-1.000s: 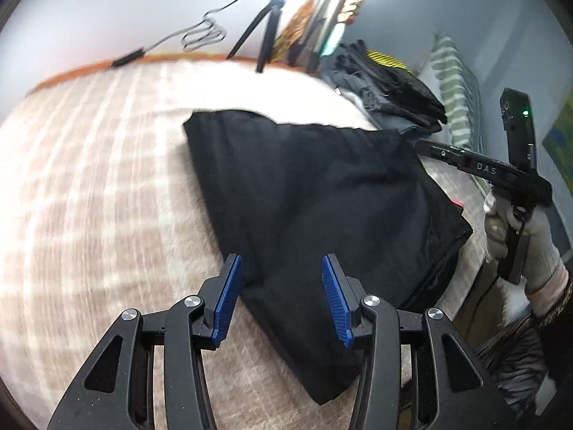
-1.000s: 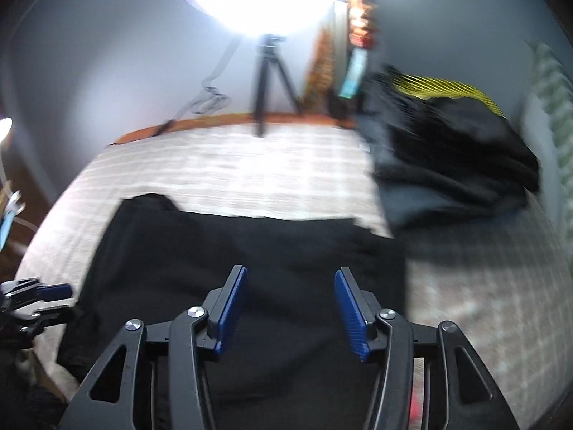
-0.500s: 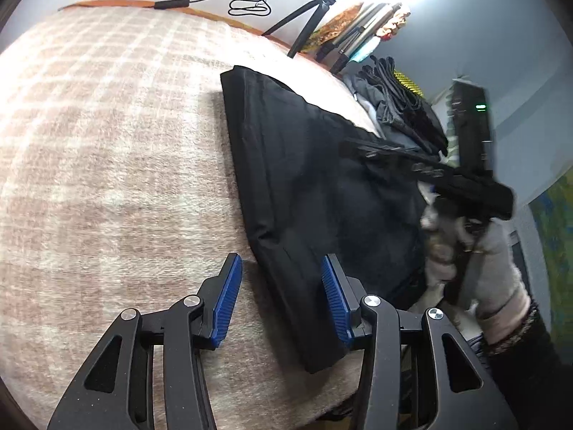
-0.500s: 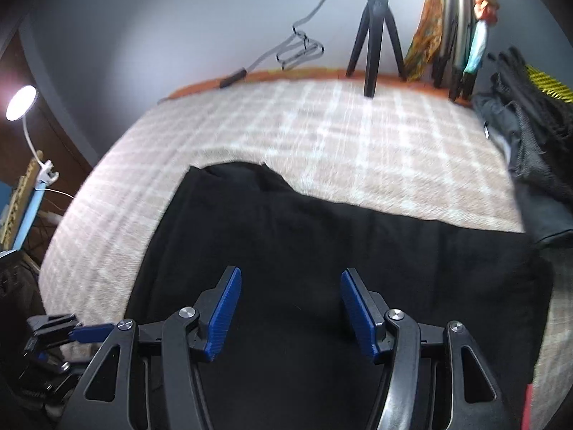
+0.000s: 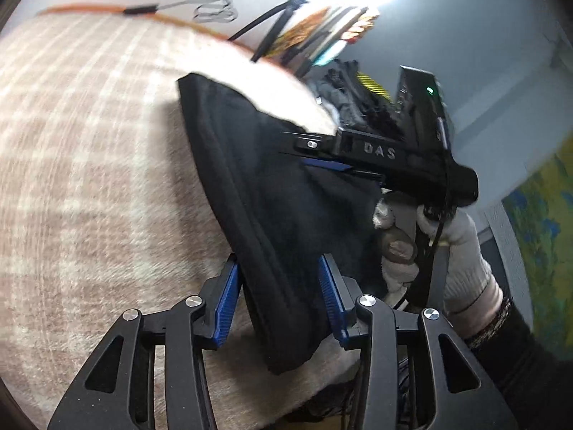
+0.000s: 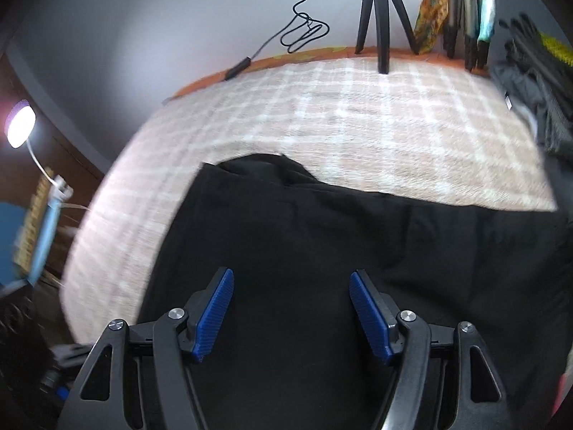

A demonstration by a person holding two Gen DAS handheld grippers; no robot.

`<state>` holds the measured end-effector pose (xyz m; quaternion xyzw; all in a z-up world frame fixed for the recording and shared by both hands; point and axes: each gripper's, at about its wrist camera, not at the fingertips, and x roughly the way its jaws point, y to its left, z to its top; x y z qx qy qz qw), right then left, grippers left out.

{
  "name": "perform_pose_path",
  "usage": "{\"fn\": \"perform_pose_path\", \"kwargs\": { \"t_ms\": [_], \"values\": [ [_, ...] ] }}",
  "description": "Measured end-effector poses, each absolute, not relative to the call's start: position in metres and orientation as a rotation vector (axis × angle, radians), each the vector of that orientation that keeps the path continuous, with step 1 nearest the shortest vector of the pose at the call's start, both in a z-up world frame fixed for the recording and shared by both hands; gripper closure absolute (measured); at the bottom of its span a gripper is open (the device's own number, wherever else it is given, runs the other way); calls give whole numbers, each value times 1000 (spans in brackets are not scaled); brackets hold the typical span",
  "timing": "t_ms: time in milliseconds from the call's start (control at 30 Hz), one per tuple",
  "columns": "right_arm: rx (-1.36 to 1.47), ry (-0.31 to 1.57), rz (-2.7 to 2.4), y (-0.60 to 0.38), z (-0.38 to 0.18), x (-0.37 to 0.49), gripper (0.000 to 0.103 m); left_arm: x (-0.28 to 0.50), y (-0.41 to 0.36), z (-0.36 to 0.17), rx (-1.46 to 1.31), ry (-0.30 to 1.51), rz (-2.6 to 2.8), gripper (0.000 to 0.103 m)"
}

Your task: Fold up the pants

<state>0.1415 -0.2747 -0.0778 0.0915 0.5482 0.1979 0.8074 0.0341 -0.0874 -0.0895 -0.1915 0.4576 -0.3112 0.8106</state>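
Your left gripper (image 5: 277, 297) is closing around the near folded edge of the black pants (image 5: 272, 193): the thick doubled hem runs up between the two blue pads (image 5: 225, 304), and the cloth fills most of the gap, though you cannot tell whether both pads already press on it. Your right gripper (image 6: 292, 308) is opening, its blue pads spread wide with nothing caught between them; it hangs tilted down over the broad flat part of the pants (image 6: 322, 268) (the motion blur makes it unclear whether the tips touch the fabric). In the left wrist view that same right gripper (image 5: 322, 154) reaches in from the side over the pants, carried by your gloved right hand (image 5: 429, 247). The pants lie folded on the checked beige blanket (image 6: 322, 132), near its front edge. Farther back, a tripod (image 6: 381, 18) stands at the blanket's rear border, and a pile of dark clothes (image 6: 530, 86) sits at the far right corner.
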Motion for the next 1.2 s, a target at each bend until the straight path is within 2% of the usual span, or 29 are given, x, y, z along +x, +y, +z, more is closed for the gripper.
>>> {"fn": "perform_pose_path", "kwargs": {
  "t_ms": [233, 533, 633, 700, 767, 900, 967, 1200],
  "values": [
    [308, 1168, 566, -257, -59, 132, 32, 30, -107, -79, -298, 903, -689, 63],
    [298, 1221, 647, -224, -62, 129, 33, 26, -127, -78, -217, 853, -710, 63],
    [274, 1241, 649, -217, -67, 130, 43, 24, -131, -76, -194, 844, -710, 63],
    [251, 1263, 641, -213, -73, 130, 58, 23, -131, -78, -184, 844, -706, 63],
    [240, 1274, 627, -214, -78, 131, 64, 22, -132, -79, -177, 846, -707, 63],
    [244, 1262, 610, -220, -81, 132, 90, 15, -133, -76, -154, 858, -722, 63],
    [257, 1250, 599, -226, -80, 131, 99, 10, -130, -72, -153, 872, -727, 63],
    [283, 1167, 572, -245, -58, 126, 101, -14, -101, -29, -254, 820, -772, 60]
  ]
}}
